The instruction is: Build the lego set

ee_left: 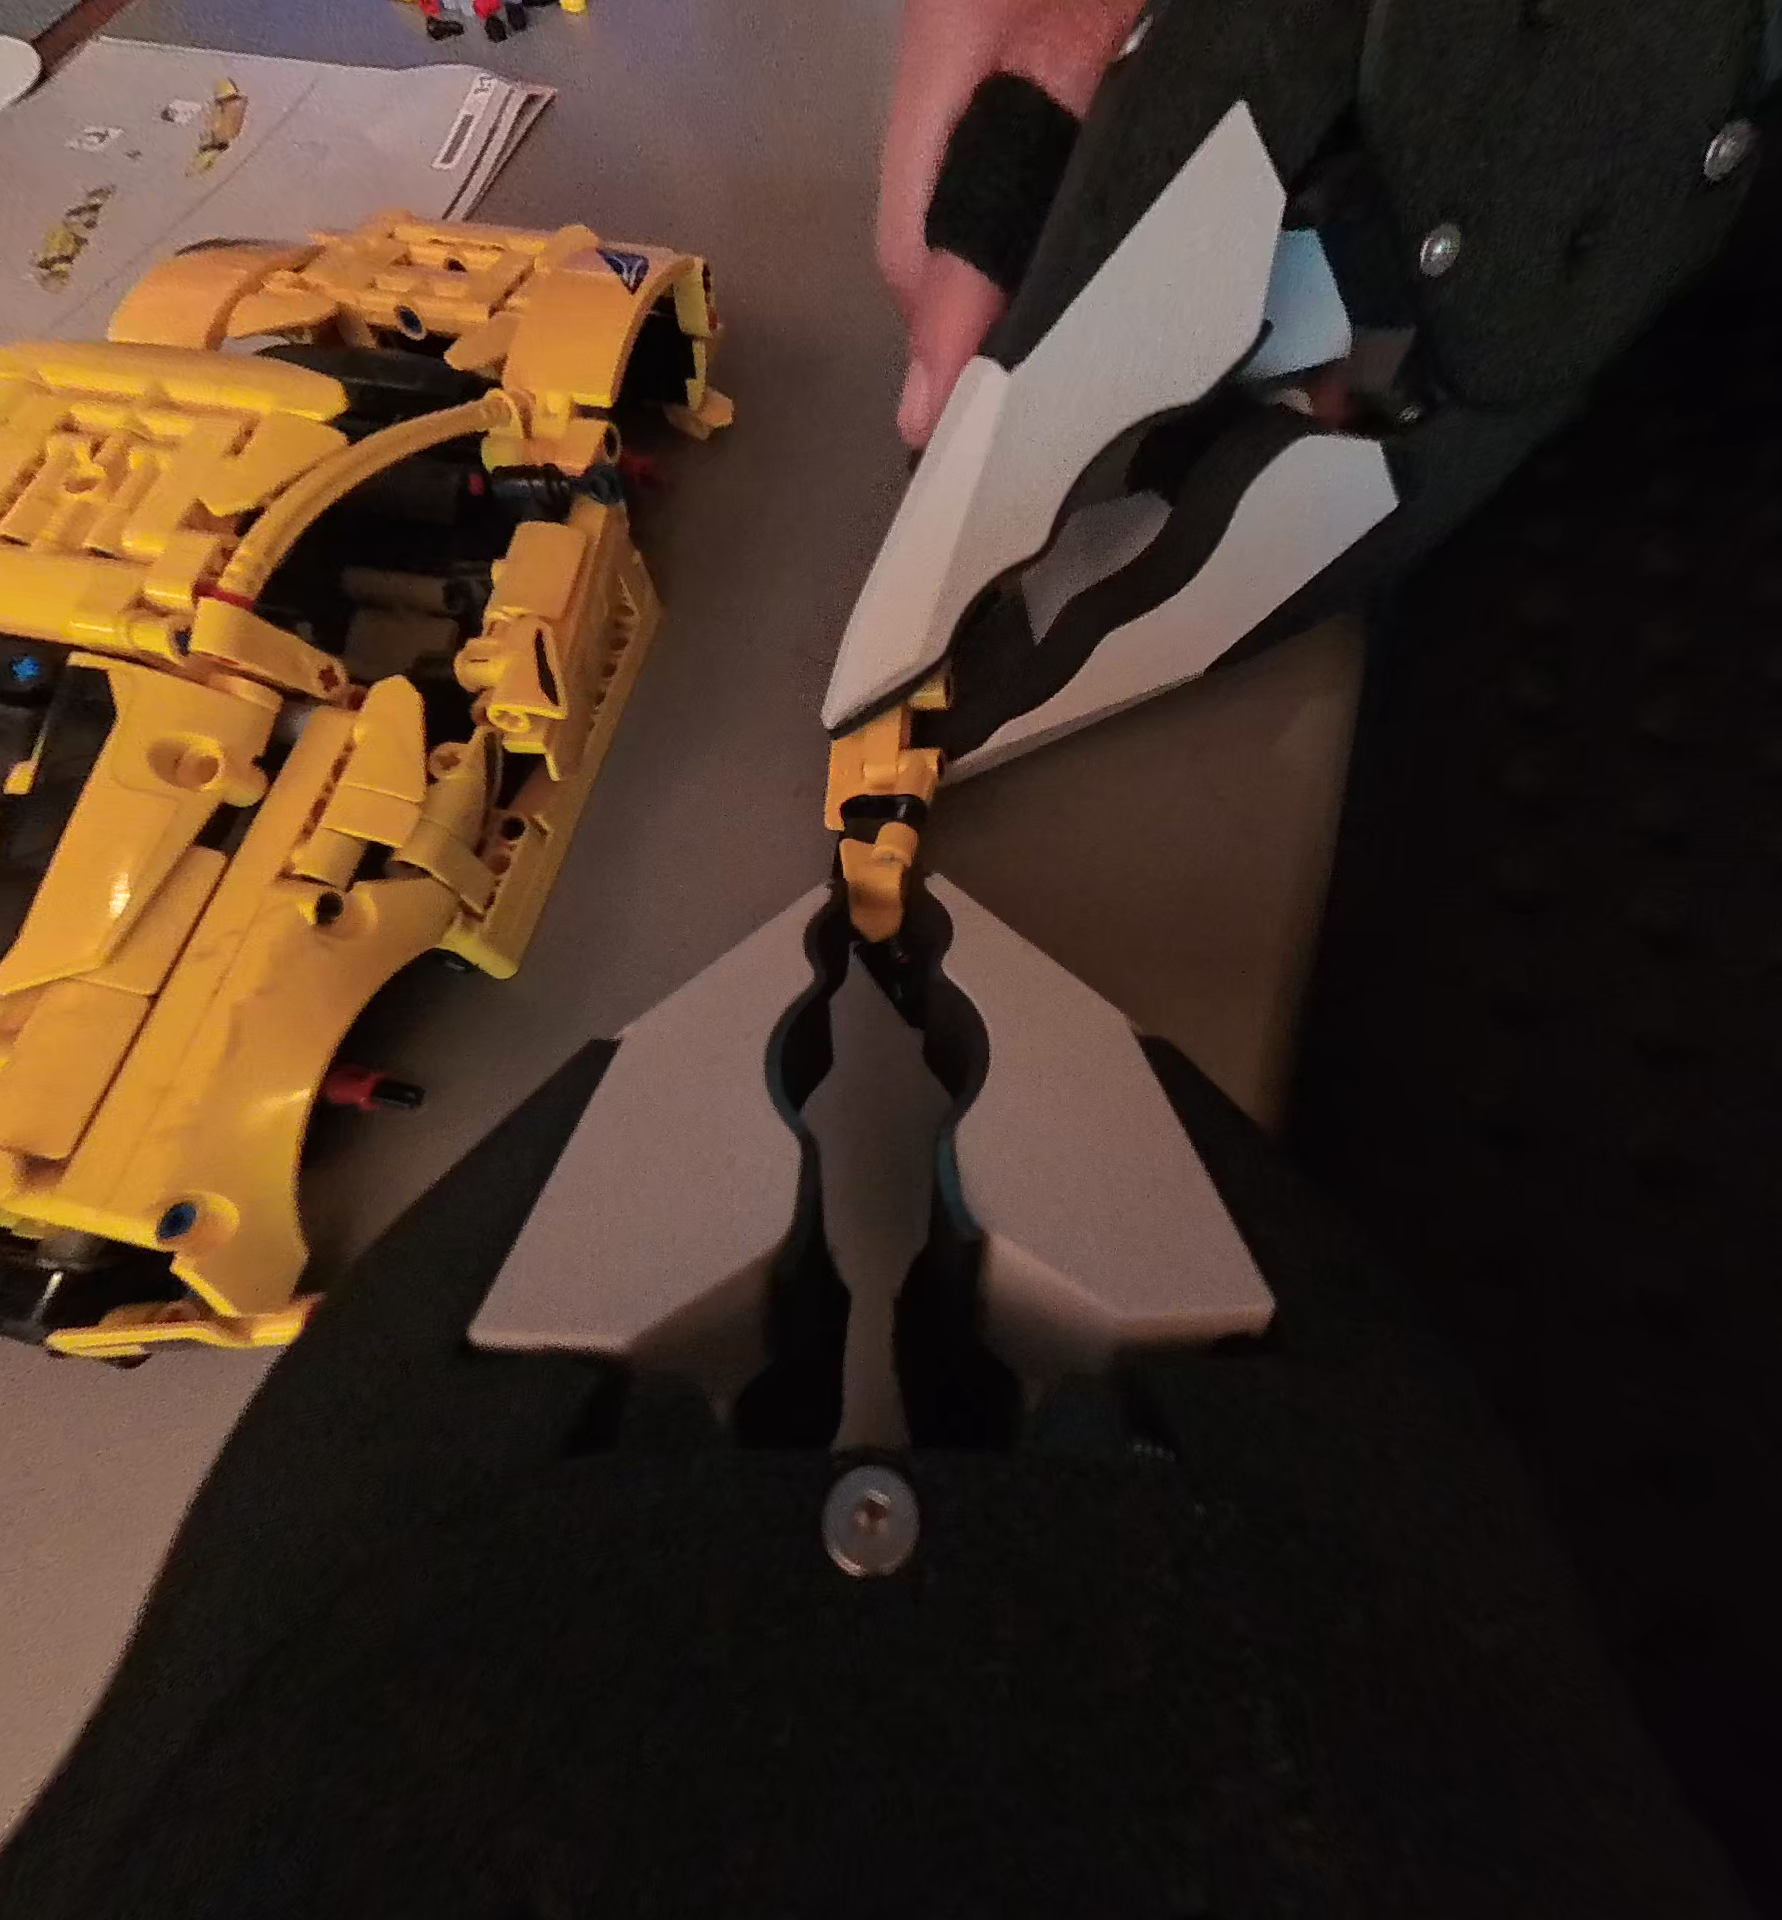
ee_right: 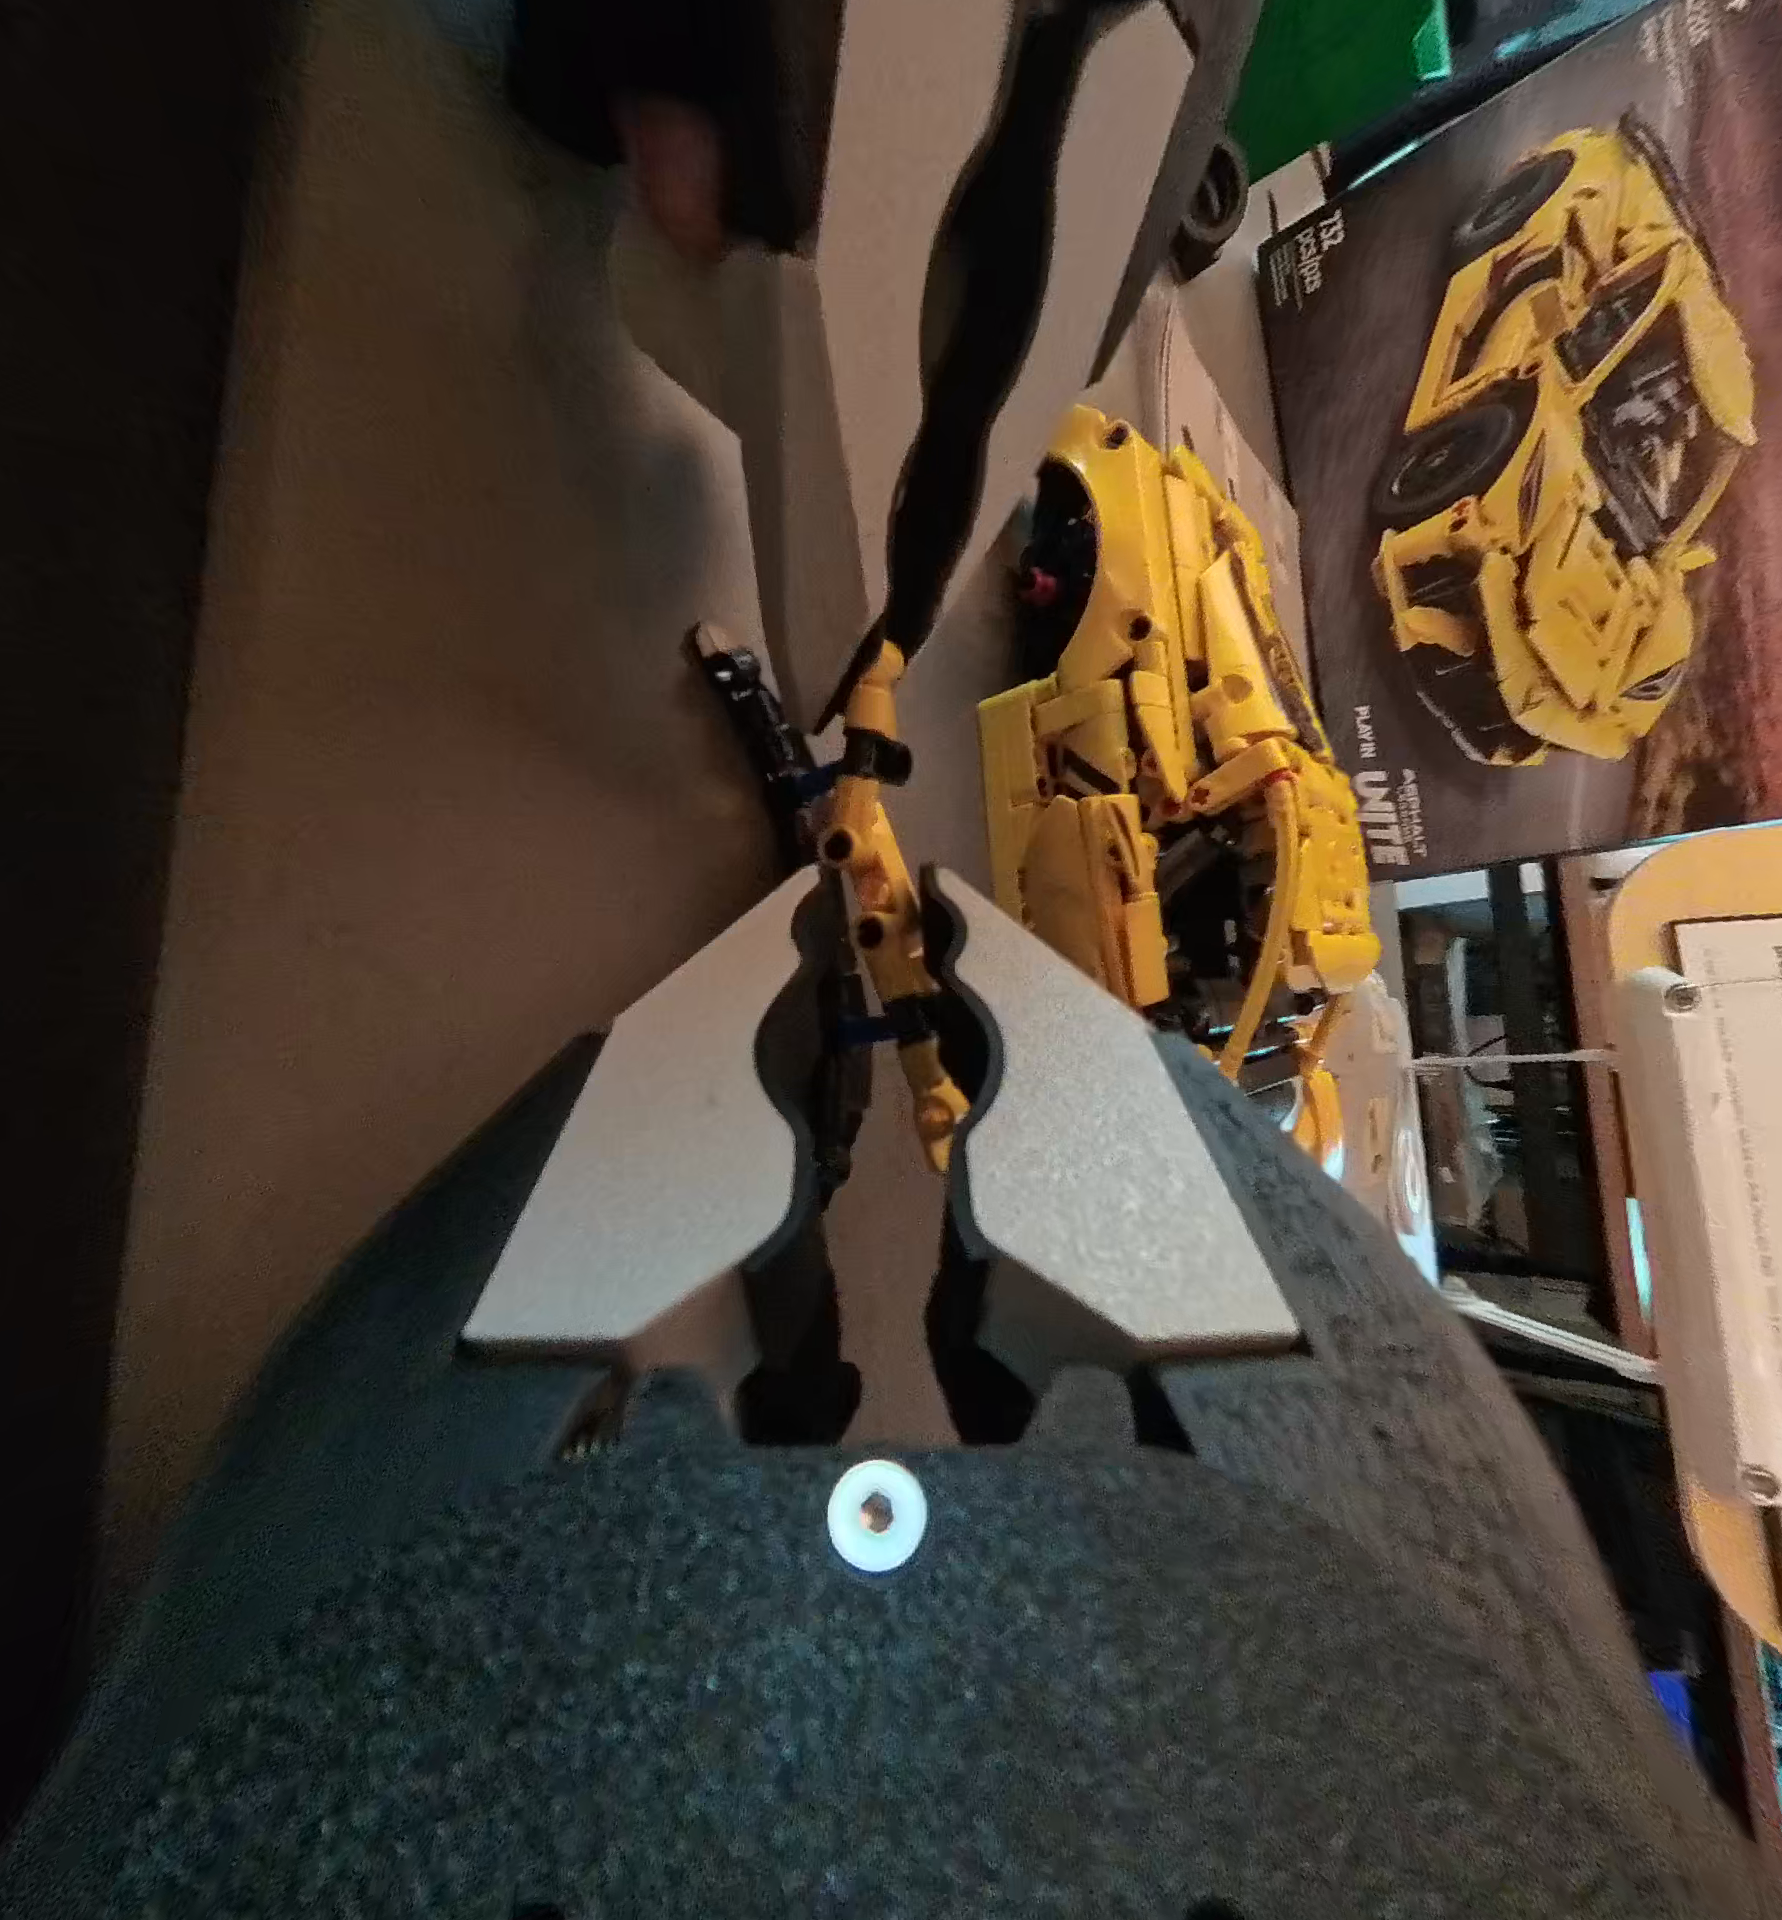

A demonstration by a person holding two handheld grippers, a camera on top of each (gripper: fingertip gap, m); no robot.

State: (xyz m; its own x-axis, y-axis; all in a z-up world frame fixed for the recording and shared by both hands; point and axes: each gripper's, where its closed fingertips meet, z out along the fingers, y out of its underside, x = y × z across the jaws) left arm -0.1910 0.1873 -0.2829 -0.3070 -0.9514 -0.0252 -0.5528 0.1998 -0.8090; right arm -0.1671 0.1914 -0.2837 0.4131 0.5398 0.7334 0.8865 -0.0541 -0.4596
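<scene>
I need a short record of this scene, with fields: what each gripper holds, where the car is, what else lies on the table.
left gripper: shut on the small yellow and black sub-assembly
right gripper: shut on the same sub-assembly, from its other end
sub-assembly place: held in the air between the two grippers, beside the car
yellow car model: on the table, partly built, no wheels visible
instruction booklet: open, behind the car
set box: beyond the car
loose pieces: far table edge

Dim warm light, grey-brown tabletop (ee_left: pixel 762 312), dark shadow beyond its edge
</scene>
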